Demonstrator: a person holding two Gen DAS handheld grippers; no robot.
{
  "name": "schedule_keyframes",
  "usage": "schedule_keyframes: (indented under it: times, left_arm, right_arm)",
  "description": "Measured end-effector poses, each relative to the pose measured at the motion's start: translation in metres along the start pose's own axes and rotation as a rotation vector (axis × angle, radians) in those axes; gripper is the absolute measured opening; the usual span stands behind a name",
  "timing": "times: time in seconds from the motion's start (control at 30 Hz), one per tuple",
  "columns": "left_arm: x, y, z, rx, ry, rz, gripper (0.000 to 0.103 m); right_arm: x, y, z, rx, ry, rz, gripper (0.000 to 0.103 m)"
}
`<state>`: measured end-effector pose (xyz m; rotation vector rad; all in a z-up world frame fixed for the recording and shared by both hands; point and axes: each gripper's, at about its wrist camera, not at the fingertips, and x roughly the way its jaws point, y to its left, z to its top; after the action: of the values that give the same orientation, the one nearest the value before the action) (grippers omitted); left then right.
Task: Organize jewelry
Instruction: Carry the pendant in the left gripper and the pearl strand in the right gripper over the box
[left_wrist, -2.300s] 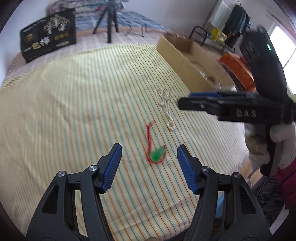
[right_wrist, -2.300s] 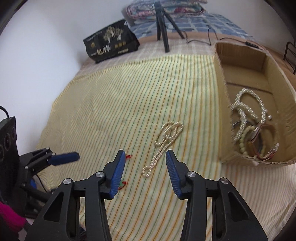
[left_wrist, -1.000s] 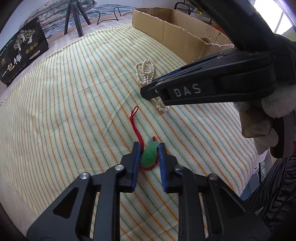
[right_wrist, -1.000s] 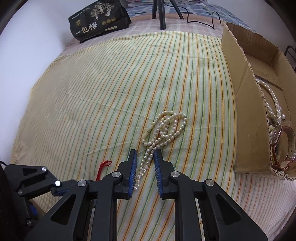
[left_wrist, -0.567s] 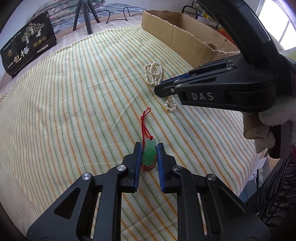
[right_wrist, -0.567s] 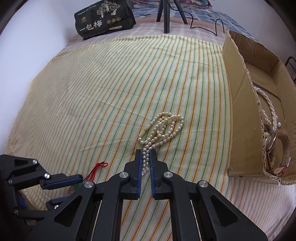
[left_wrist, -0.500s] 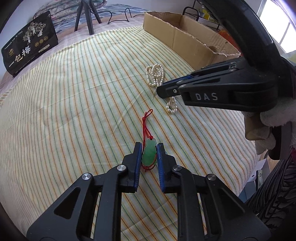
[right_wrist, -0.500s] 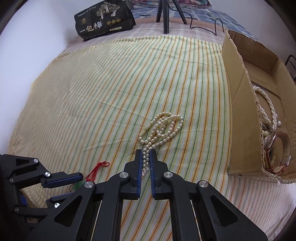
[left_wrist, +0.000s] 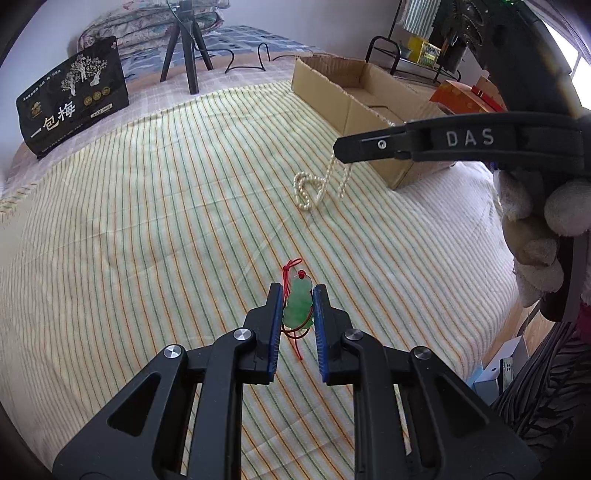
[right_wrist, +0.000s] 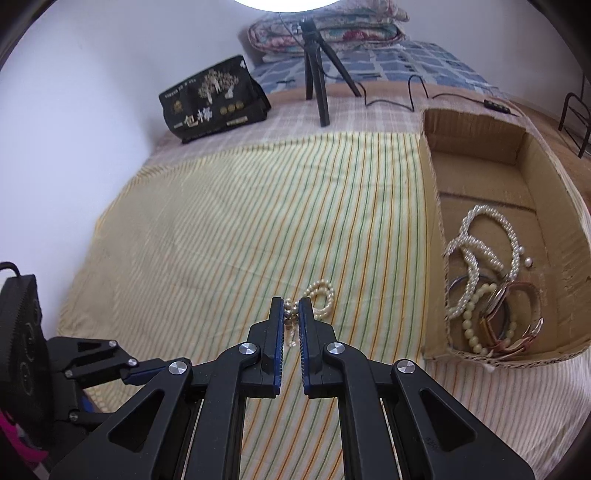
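My left gripper (left_wrist: 297, 295) is shut on a green jade pendant (left_wrist: 299, 303), whose red cord (left_wrist: 292, 266) dangles just above the striped cloth (left_wrist: 147, 221). My right gripper (right_wrist: 291, 309) is shut on a pearl necklace (right_wrist: 320, 295); in the left wrist view the pearl necklace (left_wrist: 314, 184) hangs from the right gripper (left_wrist: 341, 149), its lower loops still on the cloth. The cardboard box (right_wrist: 546, 192) at the right holds pearl strands (right_wrist: 480, 251), bangles and a watch.
A black printed bag (left_wrist: 70, 107) and a camera tripod (left_wrist: 186, 44) stand at the far side of the bed, with folded quilts behind. A person's gloved hand (left_wrist: 535, 229) holds the right gripper. The bed's edge drops off at the right.
Both grippers closed on their pieces and rose. The pendant has come off the cloth. The pearl necklace's near end is lifted, pulling its loops upright.
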<state>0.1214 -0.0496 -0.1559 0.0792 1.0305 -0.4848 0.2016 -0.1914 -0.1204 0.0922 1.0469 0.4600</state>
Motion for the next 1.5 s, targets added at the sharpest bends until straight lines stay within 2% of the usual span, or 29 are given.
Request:
schedule_keyframes:
  times: [0.27, 0.8, 1.17, 1.5]
  left_arm:
    - [-0.015, -0.002, 0.01, -0.008, -0.047, -0.002, 0.015]
    - [-0.043, -0.021, 0.04, -0.007, -0.136, -0.035, 0.015]
    - [-0.052, -0.057, 0.077, 0.037, -0.2, -0.069, 0.015]
    - [-0.04, -0.083, 0.107, 0.049, -0.216, -0.092, 0.015]
  right_arm:
    - [-0.027, 0.002, 0.014, 0.001, -0.086, 0.019, 0.006]
    - [-0.069, 0.003, 0.039, -0.008, -0.2, 0.031, 0.006]
    - [-0.105, -0.026, 0.056, 0.029, -0.286, 0.007, 0.006]
    - [-0.128, -0.064, 0.07, 0.069, -0.349, -0.036, 0.006]
